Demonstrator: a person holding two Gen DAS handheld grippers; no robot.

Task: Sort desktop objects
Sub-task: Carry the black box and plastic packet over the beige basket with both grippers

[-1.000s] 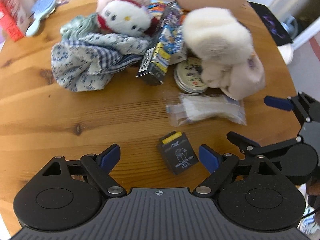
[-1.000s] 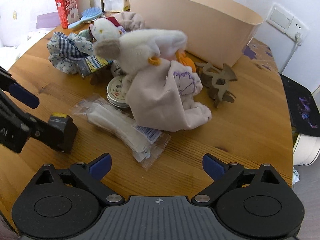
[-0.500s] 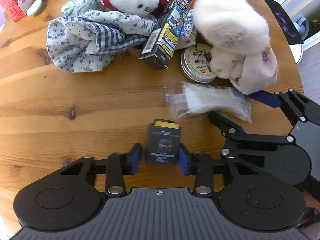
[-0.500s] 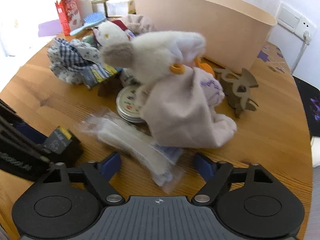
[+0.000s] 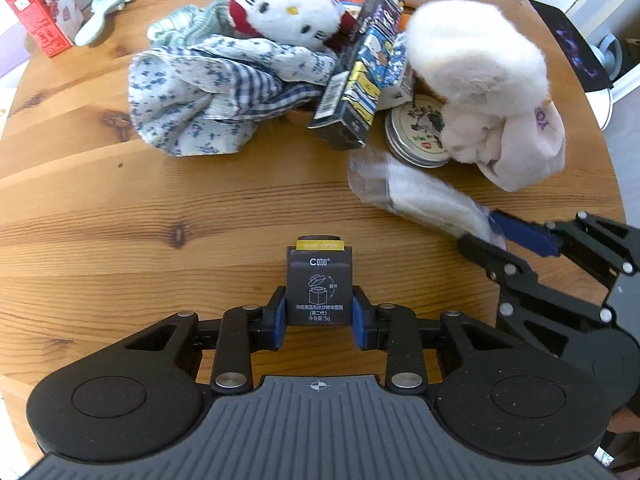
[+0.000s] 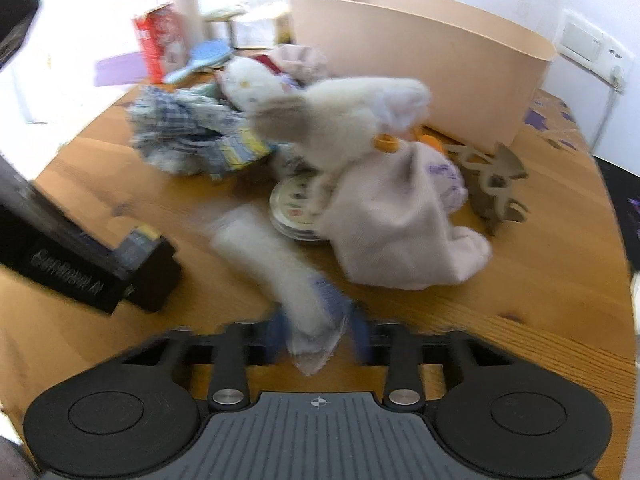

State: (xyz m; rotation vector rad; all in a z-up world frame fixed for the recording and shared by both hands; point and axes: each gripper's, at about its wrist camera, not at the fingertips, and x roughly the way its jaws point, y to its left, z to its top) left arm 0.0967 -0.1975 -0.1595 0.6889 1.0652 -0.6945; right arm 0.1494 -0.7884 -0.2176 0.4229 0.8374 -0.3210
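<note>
Near the table's front edge, L gripper pinches the small black box; R gripper, blurry, prob. clamps the plastic packet. Lift both straight, w/o snagging.

Wooden tabletop carried the clutter; a white wall socket sat on the wall behind, and a dark purple-printed mat lay beyond the tabletop's edge.
</note>
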